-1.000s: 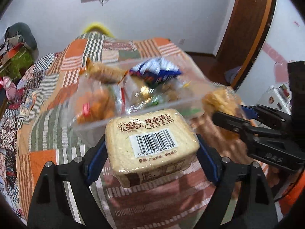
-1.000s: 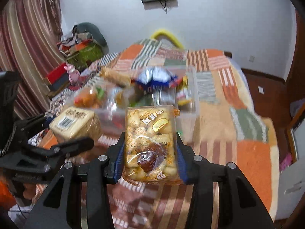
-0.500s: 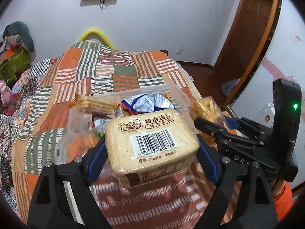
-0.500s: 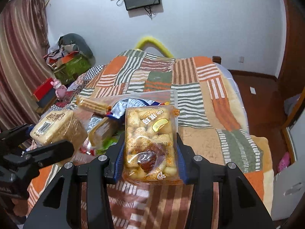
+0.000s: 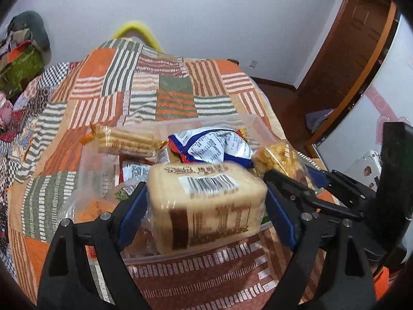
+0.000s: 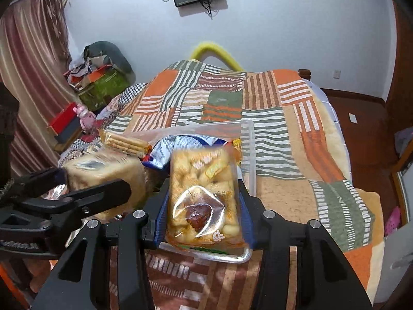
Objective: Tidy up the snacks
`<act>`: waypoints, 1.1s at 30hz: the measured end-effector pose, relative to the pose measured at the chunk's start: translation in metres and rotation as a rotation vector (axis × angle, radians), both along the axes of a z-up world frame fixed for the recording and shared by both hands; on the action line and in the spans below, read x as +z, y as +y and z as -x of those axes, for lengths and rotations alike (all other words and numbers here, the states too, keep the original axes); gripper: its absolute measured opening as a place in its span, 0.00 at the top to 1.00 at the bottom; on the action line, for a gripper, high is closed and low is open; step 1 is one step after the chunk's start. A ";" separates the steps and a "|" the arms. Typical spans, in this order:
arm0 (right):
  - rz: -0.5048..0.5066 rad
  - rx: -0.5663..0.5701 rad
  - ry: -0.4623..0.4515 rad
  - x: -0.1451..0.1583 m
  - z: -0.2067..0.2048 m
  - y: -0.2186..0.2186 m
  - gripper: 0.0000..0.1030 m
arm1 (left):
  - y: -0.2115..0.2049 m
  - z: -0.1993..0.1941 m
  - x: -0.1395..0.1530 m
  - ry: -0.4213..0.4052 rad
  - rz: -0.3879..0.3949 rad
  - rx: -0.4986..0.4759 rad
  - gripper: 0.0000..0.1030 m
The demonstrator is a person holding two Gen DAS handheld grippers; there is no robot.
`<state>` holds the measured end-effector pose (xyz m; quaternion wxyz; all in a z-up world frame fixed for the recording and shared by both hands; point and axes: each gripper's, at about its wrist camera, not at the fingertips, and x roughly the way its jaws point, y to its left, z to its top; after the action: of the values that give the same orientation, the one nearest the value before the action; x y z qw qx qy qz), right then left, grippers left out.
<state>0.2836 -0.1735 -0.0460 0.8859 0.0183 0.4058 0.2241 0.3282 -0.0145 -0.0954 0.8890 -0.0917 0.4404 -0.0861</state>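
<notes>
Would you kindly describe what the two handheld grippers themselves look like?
Both the left gripper and the right gripper are matte black, angular frames with silver round bolts and blue pads lining the fingers. No cables or sleeves are visible.

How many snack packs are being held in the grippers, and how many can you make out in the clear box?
Held in grippers: 2, the bread slice pack in the left gripper and the fried pastry pack in the right gripper.
Plainly visible in the clear plastic box: 2, the wafer roll pack and the blue and white bag.
Total: 4; more wrappers lie underneath, too hidden to count.
</notes>
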 end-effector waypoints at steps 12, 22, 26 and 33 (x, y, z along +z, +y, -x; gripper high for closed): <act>0.018 0.005 -0.065 0.026 0.016 -0.009 0.46 | 0.008 0.017 0.020 -0.061 -0.001 0.013 0.14; -0.047 -0.009 -0.138 0.067 0.051 -0.022 0.46 | 0.011 0.085 0.082 -0.299 -0.120 0.043 0.14; -0.075 -0.001 -0.219 0.095 0.081 -0.023 0.46 | 0.016 0.123 0.105 -0.392 -0.160 0.061 0.14; -0.096 0.012 -0.357 0.127 0.135 -0.013 0.45 | 0.028 0.187 0.132 -0.493 -0.155 0.092 0.14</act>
<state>0.1485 -0.1869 0.0813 0.9406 0.0181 0.2310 0.2482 0.1412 0.0136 0.0363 0.9767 -0.0195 0.2112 -0.0314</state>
